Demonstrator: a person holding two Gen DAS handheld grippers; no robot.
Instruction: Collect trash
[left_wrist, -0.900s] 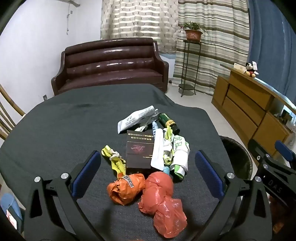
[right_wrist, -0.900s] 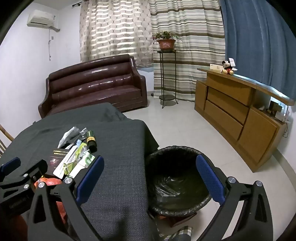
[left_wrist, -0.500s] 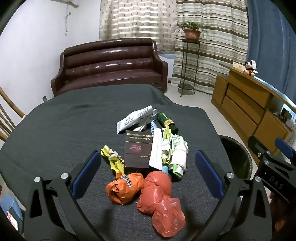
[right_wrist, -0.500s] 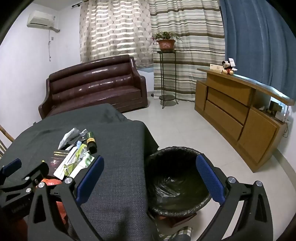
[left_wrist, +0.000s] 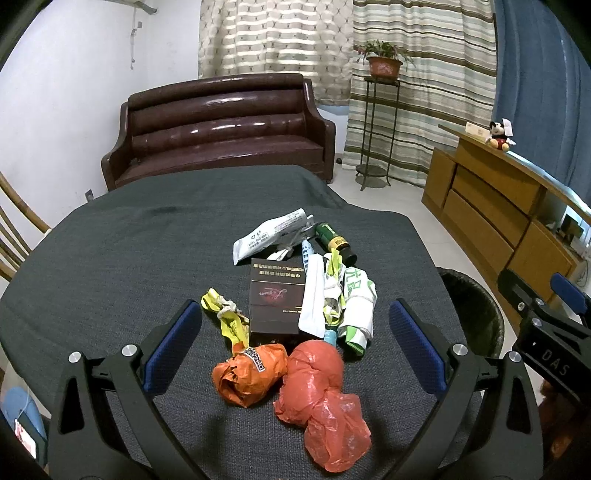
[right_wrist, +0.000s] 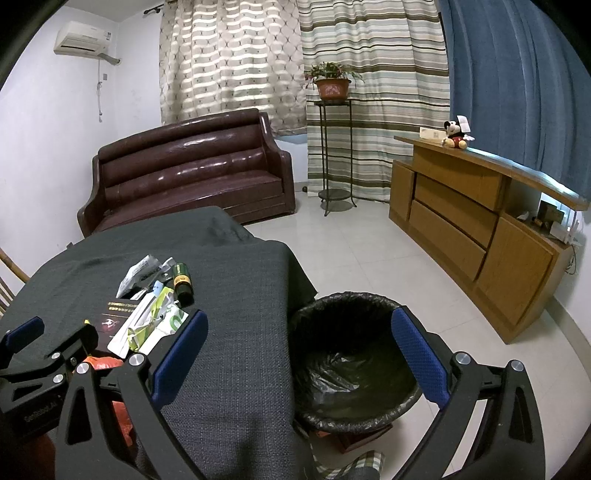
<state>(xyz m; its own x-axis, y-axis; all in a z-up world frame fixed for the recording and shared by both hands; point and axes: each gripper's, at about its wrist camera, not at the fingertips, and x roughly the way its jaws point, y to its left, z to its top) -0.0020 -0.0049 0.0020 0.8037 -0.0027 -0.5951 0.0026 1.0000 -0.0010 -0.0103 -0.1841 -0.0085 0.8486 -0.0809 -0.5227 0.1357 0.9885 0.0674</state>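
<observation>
While both grippers hung wide apart and empty, the trash lay heaped on the dark table cloth (left_wrist: 110, 258), in the lower middle of the left wrist view. The left gripper (left_wrist: 295, 332) had its blue pads spread to either side of the heap, holding nothing. Lowest in that frame, and so closest to its fingertips, sat two crumpled bags: the orange bag (left_wrist: 249, 373) a little left of centre and the red bag (left_wrist: 321, 391) touching it on the right, trailing toward the bottom edge. The red bag's long axis ran roughly along the fingers' line rather than across it, which I judged a fair fit for a straight descent. Above them in the frame lay the dark box (left_wrist: 275, 299), a yellow wrapper (left_wrist: 227, 317), white and green packets (left_wrist: 354, 302), a white tube (left_wrist: 271, 234) and a green bottle (left_wrist: 334, 242).

The right gripper (right_wrist: 299, 350) was likewise spread and empty, its pads framing the black-lined bin (right_wrist: 354, 354) on the floor just beside the table edge; the heap showed only at the left of that frame. The left gripper seemed the nearer one to pick, with the bin off to its right (left_wrist: 472, 306).
</observation>
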